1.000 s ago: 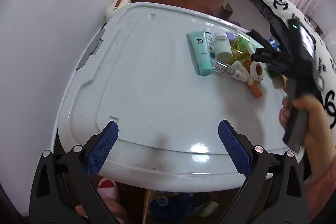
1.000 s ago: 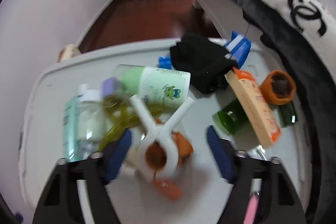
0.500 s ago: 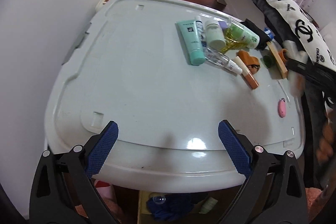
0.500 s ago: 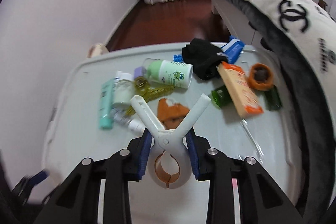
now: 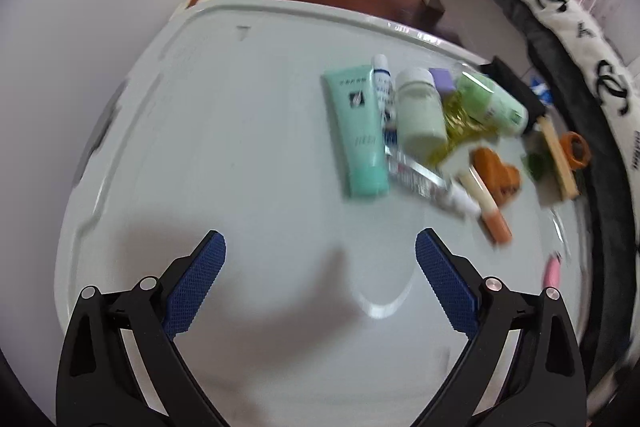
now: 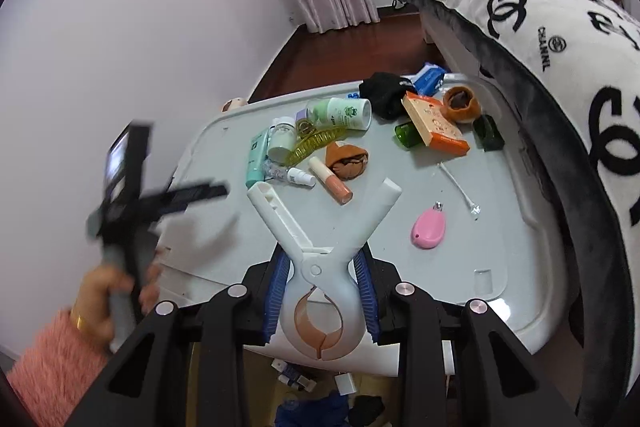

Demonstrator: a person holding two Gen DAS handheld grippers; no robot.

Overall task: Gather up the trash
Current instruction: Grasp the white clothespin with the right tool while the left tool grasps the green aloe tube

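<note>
The right gripper (image 6: pixel 322 291) now has the white clip (image 6: pixel 320 267) pinched between its blue pads, jaws drawn in close around the clip's waist; a second ago those jaws stood wide over the pile with the clip lying among the bottles, so they have just been closing and the clip is the thing between them. The clip is lifted clear of the table (image 6: pixel 516 259) and sits close to the camera, its two arms splayed forward over the clutter; where it lay, the brown lump (image 6: pixel 347 159) and the lipstick (image 6: pixel 331 180) are now uncovered.

The left gripper (image 5: pixel 320 291) hangs wide open with nothing in it; compared with a second ago the pile looks nearer and larger in its view, and the picture is smeared, so it reads as closing in on the clutter. The green tube (image 5: pixel 358 131), the white bottle (image 5: pixel 418 111) and the yellow comb (image 5: pixel 460 131) lie ahead of it, apart from its pads.

For the task this means one item is in hand and off the table; I judge the next step is carrying it to wherever trash goes, though no bin shows for certain. Much is left on the table: the pink fob (image 6: pixel 429 229), the cotton swab (image 6: pixel 458 189), the orange box (image 6: pixel 434 125) and the rest.
</note>
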